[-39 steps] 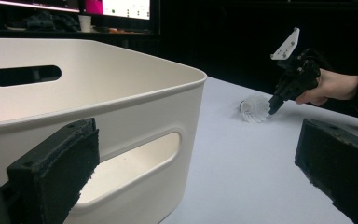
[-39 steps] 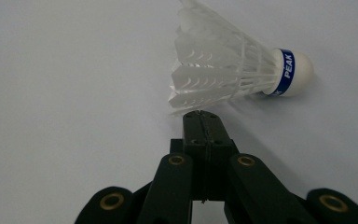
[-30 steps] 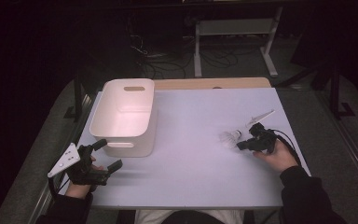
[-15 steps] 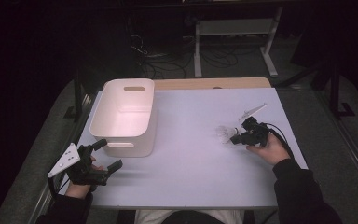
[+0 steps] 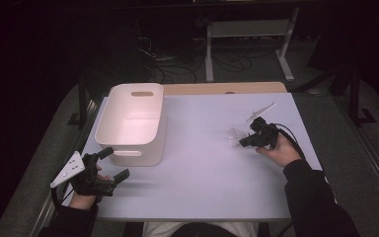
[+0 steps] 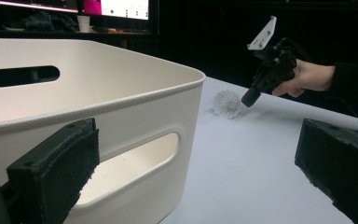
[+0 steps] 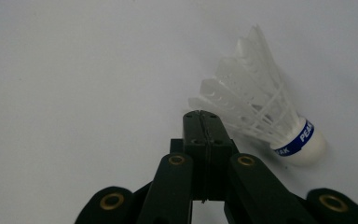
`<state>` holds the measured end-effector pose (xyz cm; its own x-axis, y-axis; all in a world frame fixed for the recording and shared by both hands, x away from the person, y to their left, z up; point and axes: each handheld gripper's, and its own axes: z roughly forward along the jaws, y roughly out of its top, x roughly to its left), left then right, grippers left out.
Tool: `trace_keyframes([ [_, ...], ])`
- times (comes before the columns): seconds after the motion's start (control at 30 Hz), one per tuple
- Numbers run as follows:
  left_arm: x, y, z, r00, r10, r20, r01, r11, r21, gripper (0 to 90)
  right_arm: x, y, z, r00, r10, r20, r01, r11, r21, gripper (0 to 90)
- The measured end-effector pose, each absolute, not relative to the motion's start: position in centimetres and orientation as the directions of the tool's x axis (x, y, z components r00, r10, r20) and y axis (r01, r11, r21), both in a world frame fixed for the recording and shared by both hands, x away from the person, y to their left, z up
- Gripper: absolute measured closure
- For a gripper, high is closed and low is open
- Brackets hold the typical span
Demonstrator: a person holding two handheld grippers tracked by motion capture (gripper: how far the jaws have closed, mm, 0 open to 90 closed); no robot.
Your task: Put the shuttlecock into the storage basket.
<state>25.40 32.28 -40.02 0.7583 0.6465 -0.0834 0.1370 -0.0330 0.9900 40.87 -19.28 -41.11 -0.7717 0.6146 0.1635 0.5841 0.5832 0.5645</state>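
white shuttlecock (image 7: 265,116) beside hand-held gripper (image 7: 203,122)

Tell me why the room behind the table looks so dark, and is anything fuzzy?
High view: light falls on the pale table top alone, so the floor beyond stays near black. Left gripper view: the near black jaws look soft, while the white feathered shuttlecock is fairly sharp. Right gripper view: the shuttlecock is crisp, its blue band readable, and it casts a faint shadow.

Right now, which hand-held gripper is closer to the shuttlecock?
Right. The right hand-held gripper sits shut right beside the shuttlecock; the left hand-held gripper is far across the table, near the tub.
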Motion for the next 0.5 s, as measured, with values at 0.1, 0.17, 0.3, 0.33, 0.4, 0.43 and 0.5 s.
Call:
trace_keyframes([
  [0.1,25.4,32.3,-40.0,0.759,0.646,-0.084,0.137,-0.033,0.99,0.0,41.4,-19.0,-41.0,-0.772,0.614,0.161,0.582,0.584,0.566,89.1],
  [0.17,25.4,32.3,-40.0,0.759,0.646,-0.084,0.137,-0.033,0.99,0.0,41.5,-18.9,-41.0,-0.773,0.614,0.159,0.582,0.586,0.565,89.1],
  [0.3,25.4,32.3,-40.0,0.759,0.645,-0.084,0.137,-0.032,0.99,0.0,41.9,-18.5,-41.0,-0.773,0.615,0.156,0.581,0.588,0.562,89.1],
  [0.33,25.4,32.3,-40.0,0.759,0.645,-0.084,0.137,-0.033,0.99,0.0,42.0,-18.5,-41.0,-0.775,0.613,0.154,0.578,0.591,0.562,89.1],
  [0.4,25.4,32.3,-40.0,0.759,0.645,-0.084,0.137,-0.033,0.99,0.0,42.0,-18.4,-41.1,-0.775,0.613,0.154,0.579,0.59,0.562,89.1],
  [0.43,25.4,32.3,-40.0,0.759,0.645,-0.085,0.138,-0.032,0.99,0.0,42.2,-18.3,-41.2,-0.773,0.616,0.155,0.582,0.589,0.561,89.1],
  [0.5,25.4,32.3,-40.0,0.759,0.646,-0.085,0.138,-0.032,0.99,0.0,42.6,-18.2,-41.3,-0.768,0.622,0.148,0.584,0.587,0.561,89.1],
])
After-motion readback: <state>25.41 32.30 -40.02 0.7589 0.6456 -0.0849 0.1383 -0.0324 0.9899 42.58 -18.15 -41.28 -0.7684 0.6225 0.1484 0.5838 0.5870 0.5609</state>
